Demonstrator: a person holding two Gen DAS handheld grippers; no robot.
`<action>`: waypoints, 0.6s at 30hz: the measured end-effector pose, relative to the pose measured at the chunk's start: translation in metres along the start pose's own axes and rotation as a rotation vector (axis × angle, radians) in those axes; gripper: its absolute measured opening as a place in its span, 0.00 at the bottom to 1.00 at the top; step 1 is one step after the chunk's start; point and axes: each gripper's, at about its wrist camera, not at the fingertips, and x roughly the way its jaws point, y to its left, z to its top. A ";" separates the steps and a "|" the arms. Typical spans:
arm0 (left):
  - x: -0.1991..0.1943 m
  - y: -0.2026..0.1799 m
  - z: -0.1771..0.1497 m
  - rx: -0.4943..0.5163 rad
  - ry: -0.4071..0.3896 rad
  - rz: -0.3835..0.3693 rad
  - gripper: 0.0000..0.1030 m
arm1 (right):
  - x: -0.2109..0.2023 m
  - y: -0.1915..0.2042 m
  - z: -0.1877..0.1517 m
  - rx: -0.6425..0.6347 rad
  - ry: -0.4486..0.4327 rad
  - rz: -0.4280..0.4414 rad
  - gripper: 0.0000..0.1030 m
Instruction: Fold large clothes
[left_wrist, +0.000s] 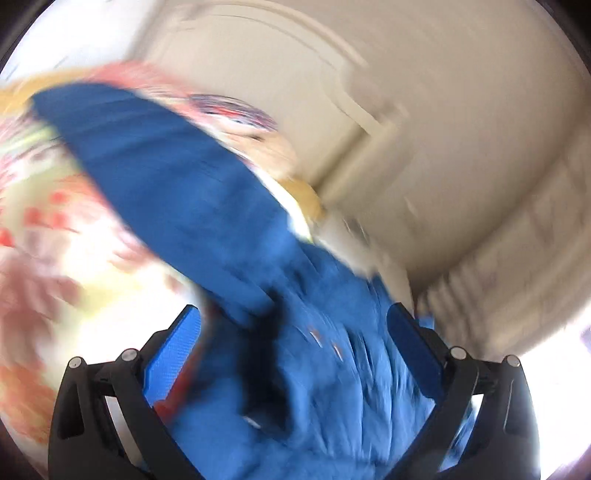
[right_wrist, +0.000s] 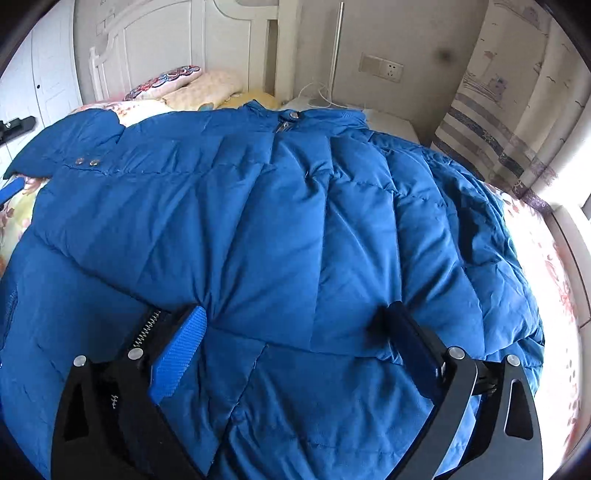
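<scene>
the left gripper (left_wrist: 293, 325) has its jaws spread wide, with blurred blue cloth bunched between them; if they pinch it i cannot tell. the blue padded jacket (right_wrist: 280, 206) lies flat on the flowered bed (right_wrist: 554, 266), collar at 12 o'clock. the right gripper (right_wrist: 295, 328) is spread wide over the hem, pinching nothing.

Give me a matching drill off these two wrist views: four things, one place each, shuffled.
Things:
1. blue puffer jacket
2. wall socket
3. striped curtain
4. patterned pillow

Places:
A. on the wall behind the bed
B. hanging at the right
C. spread across the bed
D. at the headboard, upper left

Pairs: 1-C, 2-A, 3-B, 4-D
</scene>
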 end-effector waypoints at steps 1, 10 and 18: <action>-0.005 0.017 0.017 -0.070 -0.026 0.018 0.97 | -0.001 -0.001 0.000 -0.003 -0.003 -0.003 0.91; 0.006 0.144 0.126 -0.404 -0.096 0.235 0.92 | -0.002 0.005 -0.001 -0.005 -0.005 -0.005 0.91; 0.008 0.134 0.150 -0.334 -0.183 0.115 0.05 | -0.016 0.011 -0.004 0.036 -0.042 0.024 0.90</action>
